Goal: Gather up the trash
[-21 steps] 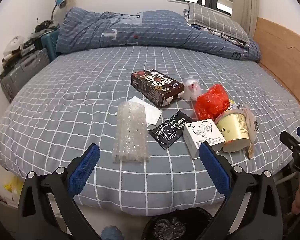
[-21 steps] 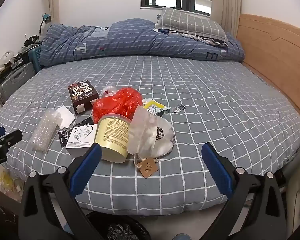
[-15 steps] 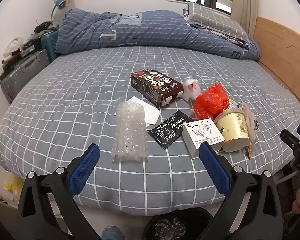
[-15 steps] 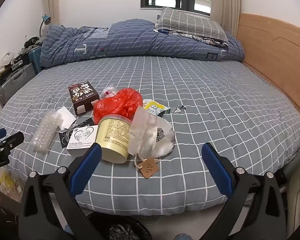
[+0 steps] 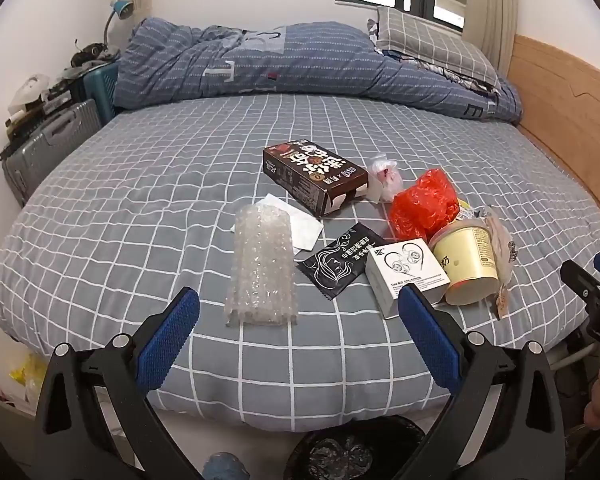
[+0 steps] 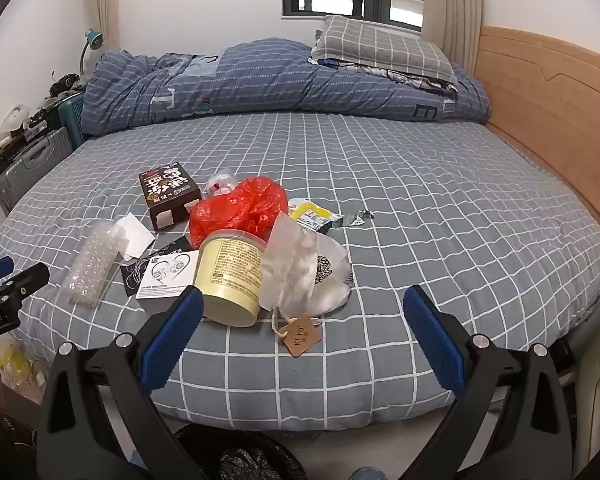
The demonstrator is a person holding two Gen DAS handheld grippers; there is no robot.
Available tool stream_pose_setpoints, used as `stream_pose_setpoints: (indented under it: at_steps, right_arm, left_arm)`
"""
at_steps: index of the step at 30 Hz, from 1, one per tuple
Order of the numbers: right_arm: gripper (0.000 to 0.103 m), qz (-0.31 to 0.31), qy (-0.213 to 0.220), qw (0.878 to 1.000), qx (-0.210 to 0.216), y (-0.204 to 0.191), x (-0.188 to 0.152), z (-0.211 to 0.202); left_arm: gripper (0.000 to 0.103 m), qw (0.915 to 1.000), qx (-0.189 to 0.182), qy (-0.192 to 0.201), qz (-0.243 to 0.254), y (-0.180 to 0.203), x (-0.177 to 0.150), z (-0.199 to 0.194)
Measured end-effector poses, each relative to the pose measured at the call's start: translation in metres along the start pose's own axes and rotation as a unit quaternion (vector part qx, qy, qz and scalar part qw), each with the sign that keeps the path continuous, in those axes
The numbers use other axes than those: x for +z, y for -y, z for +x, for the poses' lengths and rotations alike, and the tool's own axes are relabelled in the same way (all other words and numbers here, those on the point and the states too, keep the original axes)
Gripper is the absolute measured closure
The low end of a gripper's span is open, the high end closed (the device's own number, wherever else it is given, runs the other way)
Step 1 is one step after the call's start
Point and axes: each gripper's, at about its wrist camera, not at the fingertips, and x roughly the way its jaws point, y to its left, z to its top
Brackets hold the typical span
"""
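Trash lies on the grey checked bed: a bubble-wrap sleeve, a brown carton, a black sachet, a white earphone box, a red plastic bag and a cream tub. In the right wrist view the tub lies by a white pouch with a brown tag. My left gripper is open and empty above the bed's near edge, before the bubble wrap. My right gripper is open and empty, before the tub and pouch.
A black-lined trash bin stands on the floor below the bed edge, also seen in the right wrist view. A blue duvet and pillow lie at the far end. A wooden headboard is right, a suitcase left.
Both grippers have drifted slightly forward toward the bed. Nothing on the bed has moved.
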Motion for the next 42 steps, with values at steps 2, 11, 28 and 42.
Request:
stream_pose_setpoints:
  at_steps: [2, 11, 28, 42]
  right_arm:
    - [0.007, -0.001, 0.000, 1.000, 0.000, -0.0008, 0.0001, -0.0003]
    - [0.007, -0.002, 0.000, 1.000, 0.001, -0.0010, -0.0007, 0.0012]
    - [0.007, 0.000, -0.001, 1.000, -0.002, -0.0004, -0.0003, 0.0025]
    - [0.007, 0.005, 0.000, 1.000, -0.002, 0.0037, 0.0020, 0.0031]
  left_arm:
    - [0.006, 1.0000, 0.000, -0.001, -0.003, -0.0001, -0.0002, 0.0006]
    - [0.006, 1.0000, 0.006, 0.001, -0.007, -0.0015, 0.0002, 0.0017]
    - [0.006, 1.0000, 0.003, -0.003, -0.004, -0.0008, -0.0008, 0.0030]
    - [0.006, 1.0000, -0.001, -0.003, 0.001, 0.0038, -0.0016, 0.0022]
